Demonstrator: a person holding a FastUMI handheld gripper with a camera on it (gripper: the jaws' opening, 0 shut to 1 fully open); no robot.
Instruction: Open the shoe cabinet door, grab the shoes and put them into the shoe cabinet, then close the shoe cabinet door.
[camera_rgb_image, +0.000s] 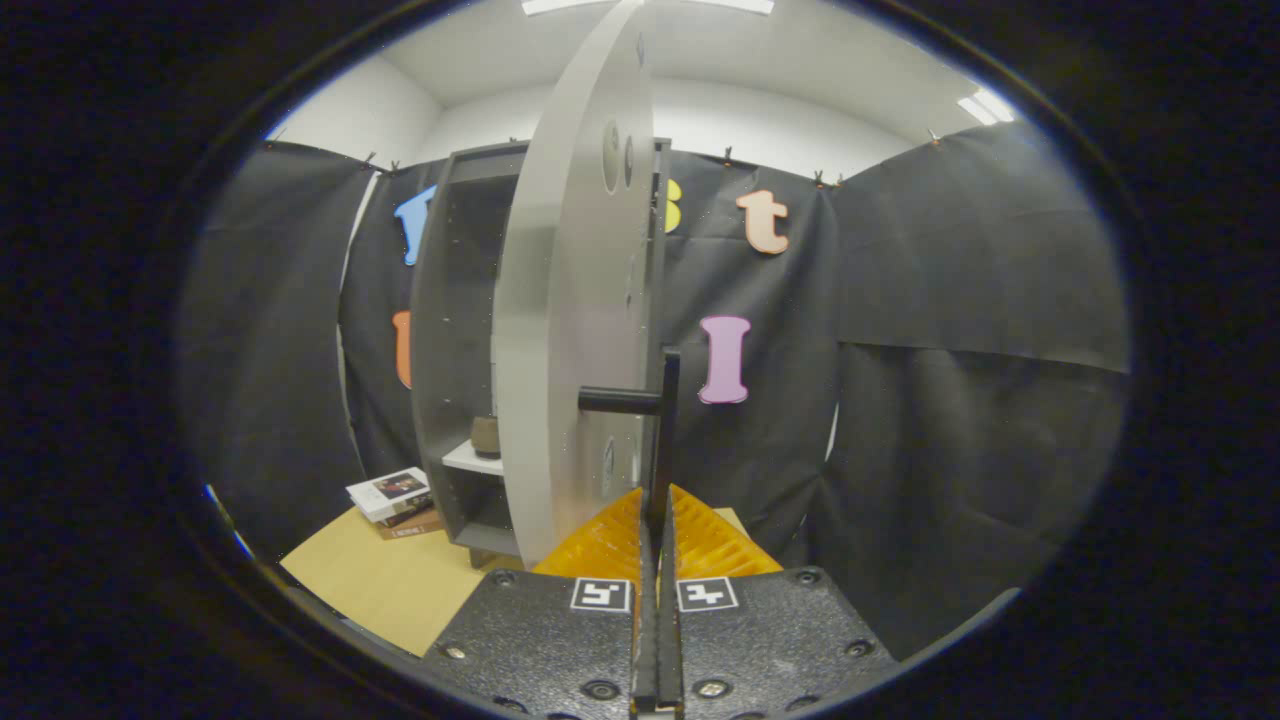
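Observation:
The grey shoe cabinet (455, 330) stands on the wooden table ahead and left of my fingers. Its pale door (560, 330) is swung wide and I see it almost edge-on, just left of the fingers. A black bar handle (668, 410) juts from the door and runs upright down between my fingertips. My gripper (657, 520) is shut on the lower part of this handle. Inside the cabinet a brownish thing that looks like a shoe (485, 437) rests on a white shelf (472, 460); the door hides most of it.
A small stack of books (393, 497) lies on the wooden table (390, 580) to the left of the cabinet. Black cloth walls close in behind and on both sides, the right one near my fingers.

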